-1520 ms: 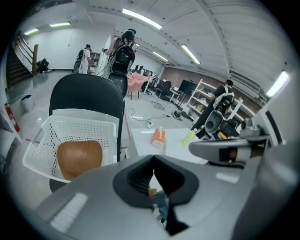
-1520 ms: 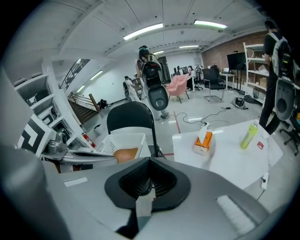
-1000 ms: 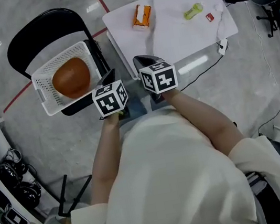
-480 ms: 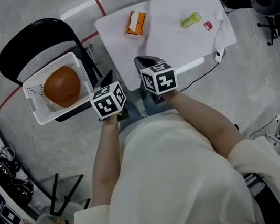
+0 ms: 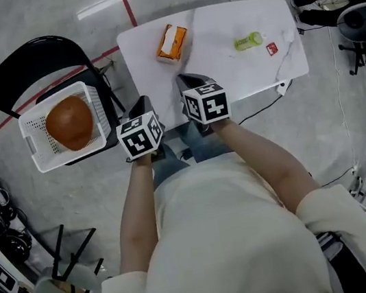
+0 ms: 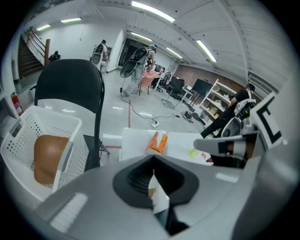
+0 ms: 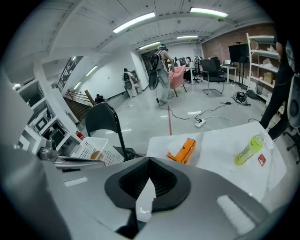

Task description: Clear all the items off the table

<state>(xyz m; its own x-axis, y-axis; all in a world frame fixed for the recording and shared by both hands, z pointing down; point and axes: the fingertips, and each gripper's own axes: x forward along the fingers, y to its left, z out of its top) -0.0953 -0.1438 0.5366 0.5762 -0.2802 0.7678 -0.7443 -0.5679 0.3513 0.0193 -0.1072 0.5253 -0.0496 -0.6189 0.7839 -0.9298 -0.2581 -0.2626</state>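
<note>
white table (image 5: 227,79) is lying ahead; i'm holding left gripper (image 5: 143,104), right gripper (image 5: 190,83) closed, empty; i'm judging orange carton (image 5: 171,43) light, crushable, pinching its sides.

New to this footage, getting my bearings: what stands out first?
A white table carries an orange box, green bottle and small red item. Left of it, a white basket on a black chair holds a round brown object. The left gripper and right gripper hover shut by the table's near edge.
</note>
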